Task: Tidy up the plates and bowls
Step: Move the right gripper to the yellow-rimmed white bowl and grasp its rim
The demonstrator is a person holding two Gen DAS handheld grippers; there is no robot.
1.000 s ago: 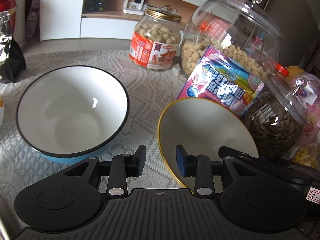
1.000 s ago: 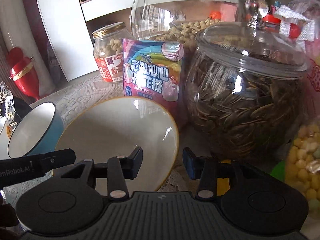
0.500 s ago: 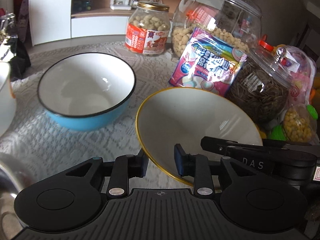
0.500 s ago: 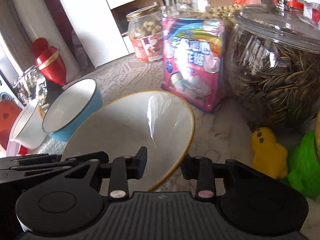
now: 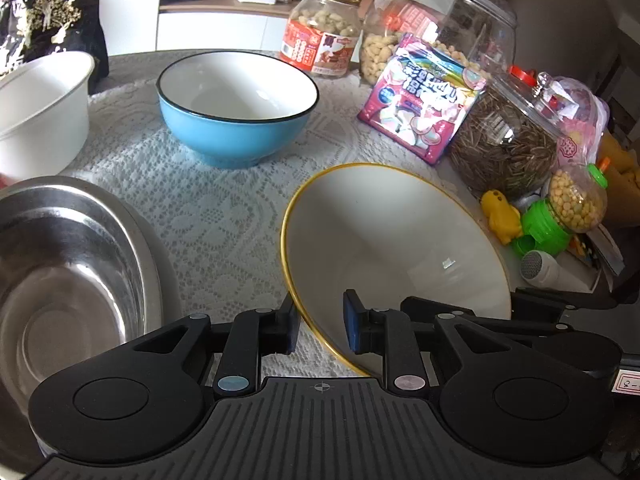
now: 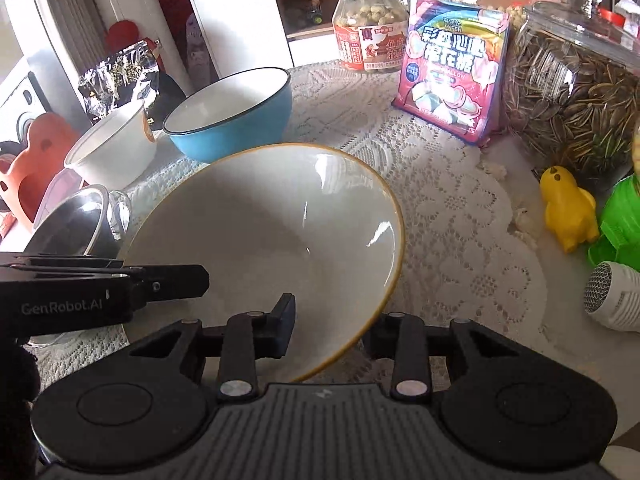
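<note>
Between our two hand-held grippers hangs the yellow-rimmed bowl (image 5: 392, 248), tilted above the lace-covered tabletop (image 5: 224, 216). Our left hand-held gripper (image 5: 320, 326) has its fingers either side of the bowl's near left rim, one outside, one inside, pinching it. Our right hand-held gripper (image 6: 330, 320) straddles the near right rim the same way, though its outer finger is hidden behind the bowl wall. Beyond the bowl stands the blue bowl (image 5: 238, 106), well apart from it; a steel bowl (image 5: 68, 264) sits to the left, a white bowl (image 5: 40, 110) farther back.
</note>
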